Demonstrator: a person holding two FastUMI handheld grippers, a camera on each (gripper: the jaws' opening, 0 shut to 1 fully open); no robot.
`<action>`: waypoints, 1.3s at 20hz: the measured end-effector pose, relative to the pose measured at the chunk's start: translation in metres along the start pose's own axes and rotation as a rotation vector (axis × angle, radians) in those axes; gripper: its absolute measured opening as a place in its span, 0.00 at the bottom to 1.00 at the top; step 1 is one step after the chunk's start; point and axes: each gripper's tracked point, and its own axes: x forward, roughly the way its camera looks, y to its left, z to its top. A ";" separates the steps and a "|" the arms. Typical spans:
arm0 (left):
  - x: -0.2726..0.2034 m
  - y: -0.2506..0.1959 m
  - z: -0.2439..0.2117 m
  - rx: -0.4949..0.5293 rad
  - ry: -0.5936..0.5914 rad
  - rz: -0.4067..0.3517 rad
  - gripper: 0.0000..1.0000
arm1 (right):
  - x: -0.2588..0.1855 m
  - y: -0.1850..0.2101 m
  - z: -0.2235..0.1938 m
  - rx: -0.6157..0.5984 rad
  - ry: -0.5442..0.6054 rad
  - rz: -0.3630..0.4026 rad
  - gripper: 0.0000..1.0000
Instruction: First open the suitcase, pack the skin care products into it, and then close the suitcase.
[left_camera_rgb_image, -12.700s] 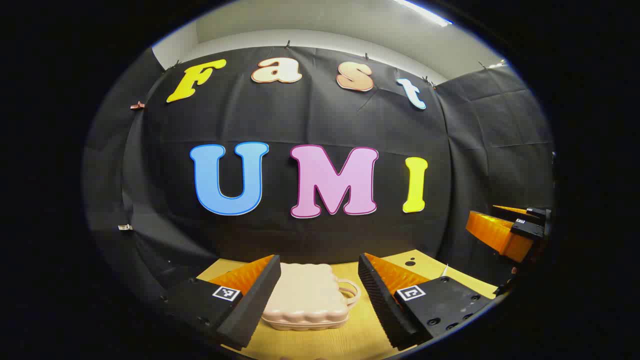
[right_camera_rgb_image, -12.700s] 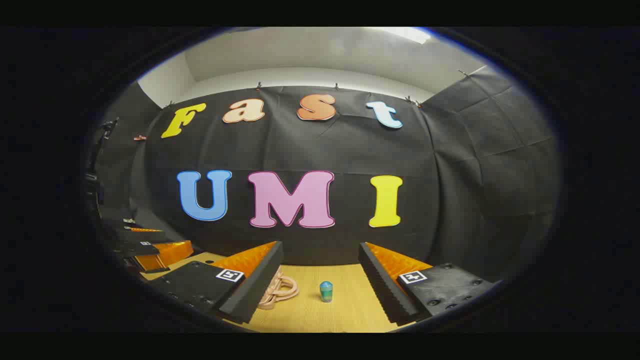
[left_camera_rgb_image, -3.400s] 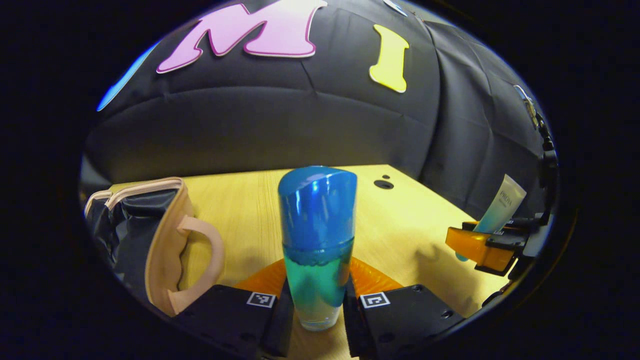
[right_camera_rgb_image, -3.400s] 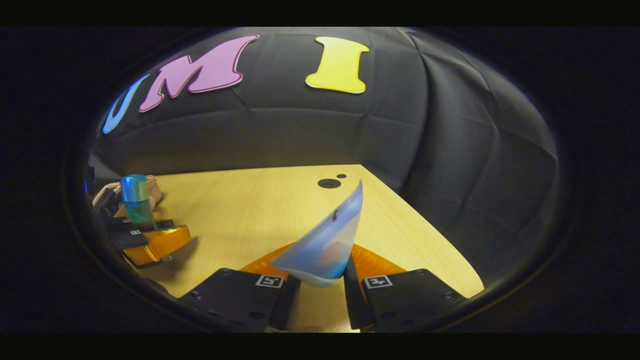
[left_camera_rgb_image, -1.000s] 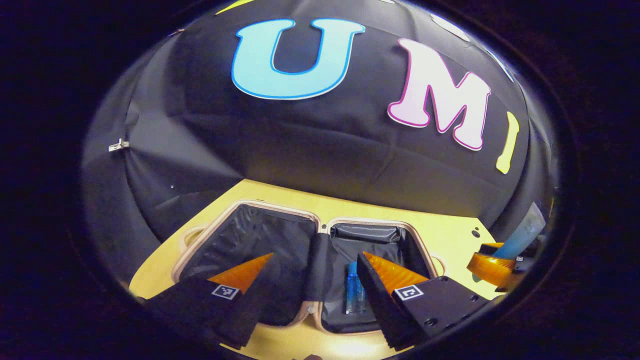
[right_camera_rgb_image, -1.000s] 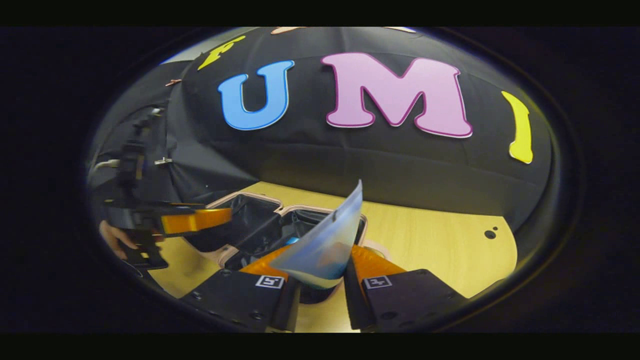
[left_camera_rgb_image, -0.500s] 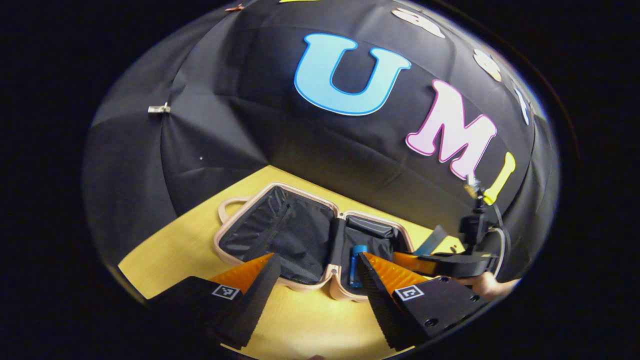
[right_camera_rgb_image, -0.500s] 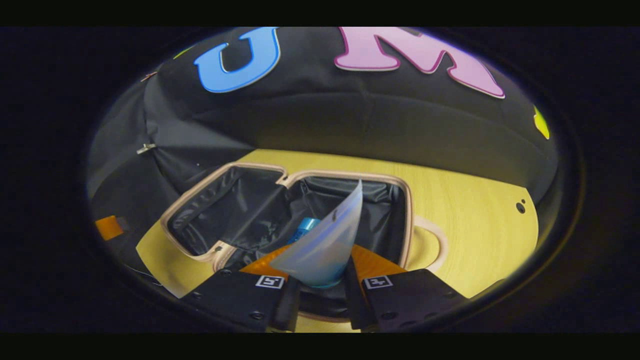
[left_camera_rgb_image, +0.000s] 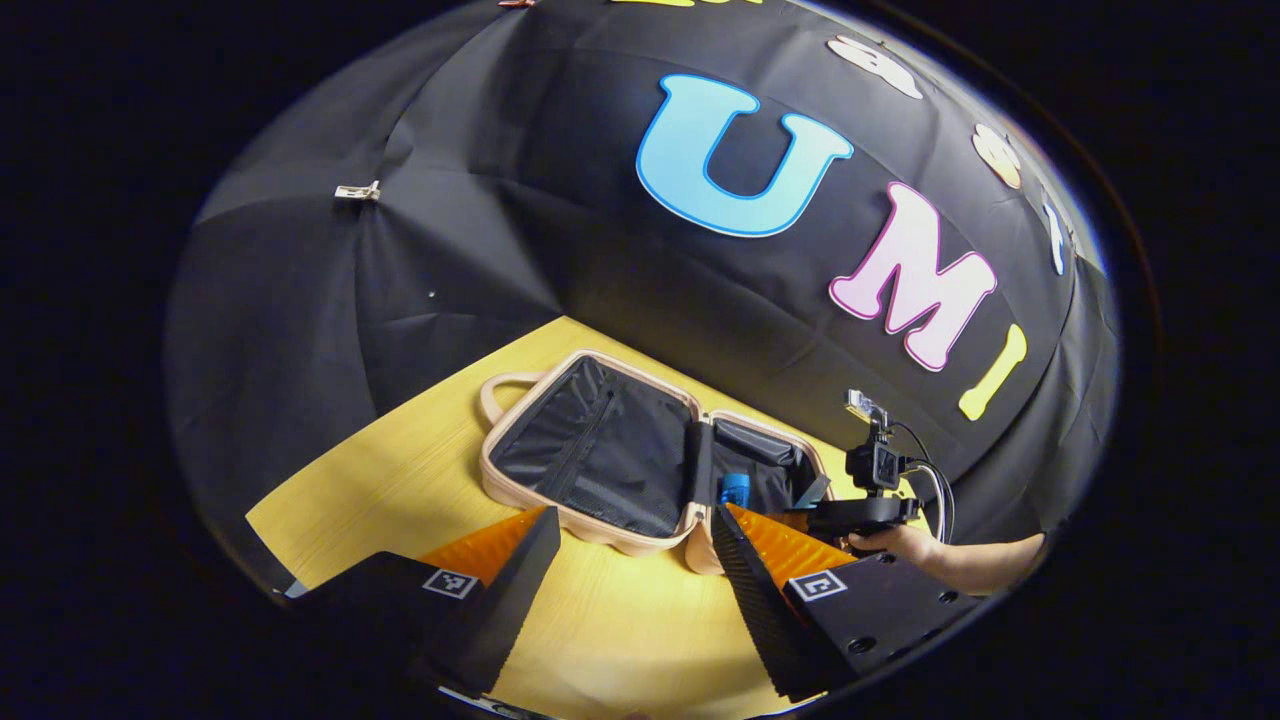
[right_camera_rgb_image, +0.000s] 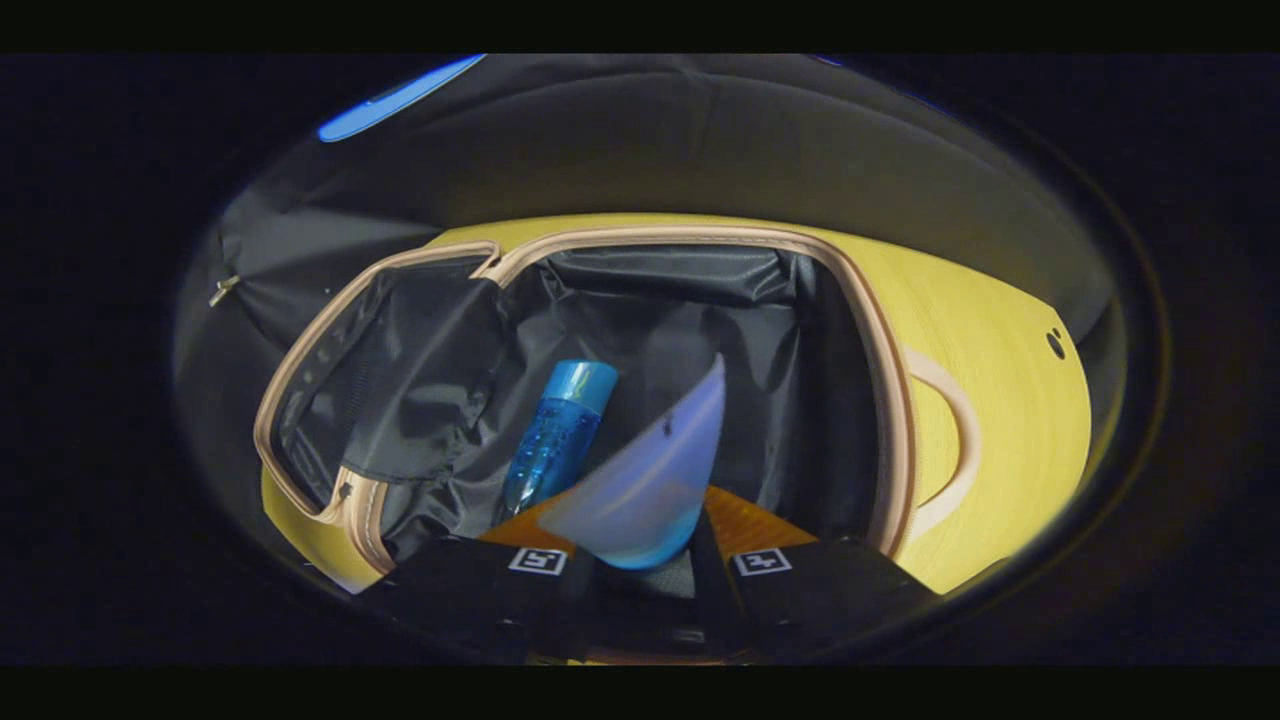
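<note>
The right tool (right_camera_rgb_image: 640, 570) hangs right over the open suitcase (right_camera_rgb_image: 880, 330), its two fingers pressed on the capped end of a pale squeeze tube (right_camera_rgb_image: 650, 480). The tube's flat crimped end points up and away over the right half's black lining. The drop spot is straight ahead and below, I'd say, so the right tool is plainly the nearer one.

In that same half a blue bottle (right_camera_rgb_image: 555, 440) lies on its side just left of the tube, its long axis running from the near rim toward the far wall, cap at the far end.

The left tool (left_camera_rgb_image: 630, 580) hangs over the desk (left_camera_rgb_image: 400, 480) on the near side of the suitcase, jaws spread wide and holding nothing.

The count: one suitcase with two halves laid flat, one bottle packed, one tube held, two tools. A hand (left_camera_rgb_image: 905, 545) grips the right tool from the desk's right side.
</note>
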 end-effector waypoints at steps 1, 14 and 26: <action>-0.001 0.009 -0.001 0.023 0.001 0.012 0.96 | 0.000 -0.001 0.004 -0.009 -0.014 -0.007 0.46; 0.061 0.163 0.079 -0.198 -0.056 0.228 0.97 | -0.151 -0.020 0.030 -0.041 -0.402 -0.030 0.97; 0.232 0.187 0.060 -0.527 0.188 0.128 0.80 | -0.250 -0.047 -0.084 -0.050 -0.367 -0.080 0.97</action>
